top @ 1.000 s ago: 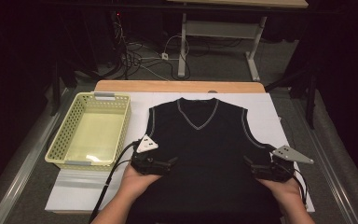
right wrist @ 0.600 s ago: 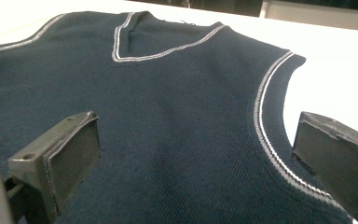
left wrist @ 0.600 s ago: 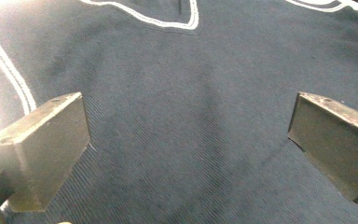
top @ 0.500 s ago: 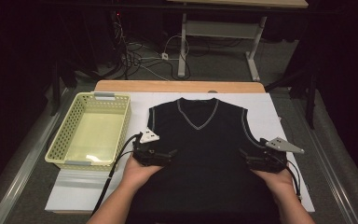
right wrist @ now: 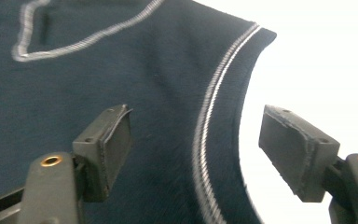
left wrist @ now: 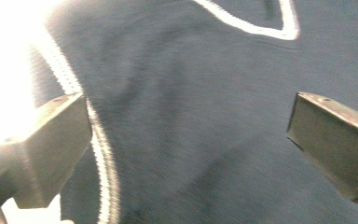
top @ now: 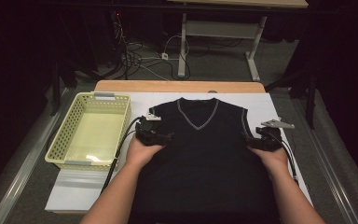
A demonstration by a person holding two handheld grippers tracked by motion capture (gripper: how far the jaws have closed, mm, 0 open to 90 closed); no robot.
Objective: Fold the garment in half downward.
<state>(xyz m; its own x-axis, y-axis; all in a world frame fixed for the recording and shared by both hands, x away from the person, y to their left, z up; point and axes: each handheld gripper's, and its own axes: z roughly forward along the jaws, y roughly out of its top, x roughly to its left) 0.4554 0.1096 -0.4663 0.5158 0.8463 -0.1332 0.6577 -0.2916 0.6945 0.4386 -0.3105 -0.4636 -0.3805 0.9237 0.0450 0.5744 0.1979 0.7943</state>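
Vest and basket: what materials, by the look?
Vest: dark knit fabric, probably wool or cotton blend; matte ribbed texture, pale woven trim at neck and armholes, lying soft and flat. Basket: likely moulded plastic, pale yellow, slightly glossy, with lattice-perforated walls.

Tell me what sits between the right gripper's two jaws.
The vest's striped armhole edge lies in the gap of the right gripper, with white table beside it. The jaws stand apart, closing but not yet pinching, in the right gripper view.
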